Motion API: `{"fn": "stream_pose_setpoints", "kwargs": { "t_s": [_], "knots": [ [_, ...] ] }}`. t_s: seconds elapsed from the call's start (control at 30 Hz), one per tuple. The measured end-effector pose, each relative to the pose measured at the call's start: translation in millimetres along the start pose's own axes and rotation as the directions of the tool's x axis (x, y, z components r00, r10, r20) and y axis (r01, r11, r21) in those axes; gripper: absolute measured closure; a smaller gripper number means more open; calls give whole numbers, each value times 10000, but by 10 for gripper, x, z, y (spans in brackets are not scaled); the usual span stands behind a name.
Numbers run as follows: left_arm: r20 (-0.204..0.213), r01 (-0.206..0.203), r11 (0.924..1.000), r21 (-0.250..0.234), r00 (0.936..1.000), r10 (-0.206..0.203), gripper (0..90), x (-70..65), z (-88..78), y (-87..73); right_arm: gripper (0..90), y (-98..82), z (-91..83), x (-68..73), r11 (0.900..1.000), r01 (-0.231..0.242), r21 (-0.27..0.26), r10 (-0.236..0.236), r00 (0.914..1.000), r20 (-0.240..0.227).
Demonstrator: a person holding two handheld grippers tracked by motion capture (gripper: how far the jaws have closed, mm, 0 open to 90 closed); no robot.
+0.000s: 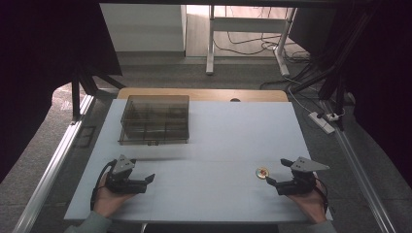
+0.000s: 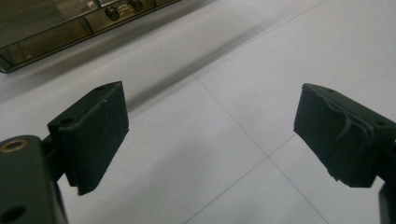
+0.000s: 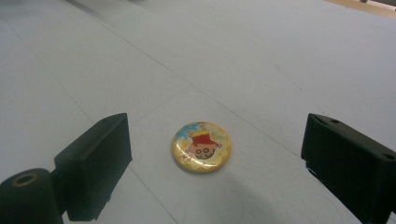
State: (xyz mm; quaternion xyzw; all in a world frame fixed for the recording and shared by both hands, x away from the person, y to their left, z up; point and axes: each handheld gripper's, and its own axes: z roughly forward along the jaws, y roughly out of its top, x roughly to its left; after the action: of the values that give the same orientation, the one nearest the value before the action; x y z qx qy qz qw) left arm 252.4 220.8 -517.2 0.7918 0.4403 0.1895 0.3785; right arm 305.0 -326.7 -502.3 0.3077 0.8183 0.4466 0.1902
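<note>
**A:** Where's your right tool (image 1: 274, 171) right now?

**B:** Low over the near right part of the counter (image 1: 218, 131), my hand (image 1: 311, 203) behind it at the near edge. Jaws spread wide, nothing between the pads pressing on anything. I'm holding nothing.

**A:** And the badge?

**B:** The round badge (image 1: 262, 172) lies flat on the white counter just to the left of the tool's tips. In the right gripper view the badge (image 3: 201, 146) sits on the counter between my two black jaws, a little beyond them and apart from both. Yellow rim, a cartoon face with a red top on it, face up.

**A:** Left side?

**B:** My left tool (image 1: 149, 169) rests over the near left part of the counter, jaws pointing right, also wide open and empty. The left gripper view shows bare white counter (image 2: 224, 116) between the pads.

**A:** Anything else up there?

**B:** A clear smoky box (image 1: 154, 119) with compartments stands at the far left of the counter, well apart from the badge. In the left gripper view its near edge (image 2: 56, 32) shows at the top left, with a small latch on the front.
</note>
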Motion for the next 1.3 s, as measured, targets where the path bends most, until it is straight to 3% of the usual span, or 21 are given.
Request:
{"fn": "stream_pose_setpoints", "kwargs": {
  "t_s": [1.07, 1.3],
  "knots": [
    [138, 77, 10000, -42, 9999, -76, 114, 1, -8, -5, 103, -21, 5, 21, 9999, 63, 144, -63, 10000, -16],
    [157, 203, 9998, -39, 9997, -202, 116, 4, 5, 7, 106, -29, 17, -9, 9998, -113, 147, 115, 9999, -122]
  ]
}}
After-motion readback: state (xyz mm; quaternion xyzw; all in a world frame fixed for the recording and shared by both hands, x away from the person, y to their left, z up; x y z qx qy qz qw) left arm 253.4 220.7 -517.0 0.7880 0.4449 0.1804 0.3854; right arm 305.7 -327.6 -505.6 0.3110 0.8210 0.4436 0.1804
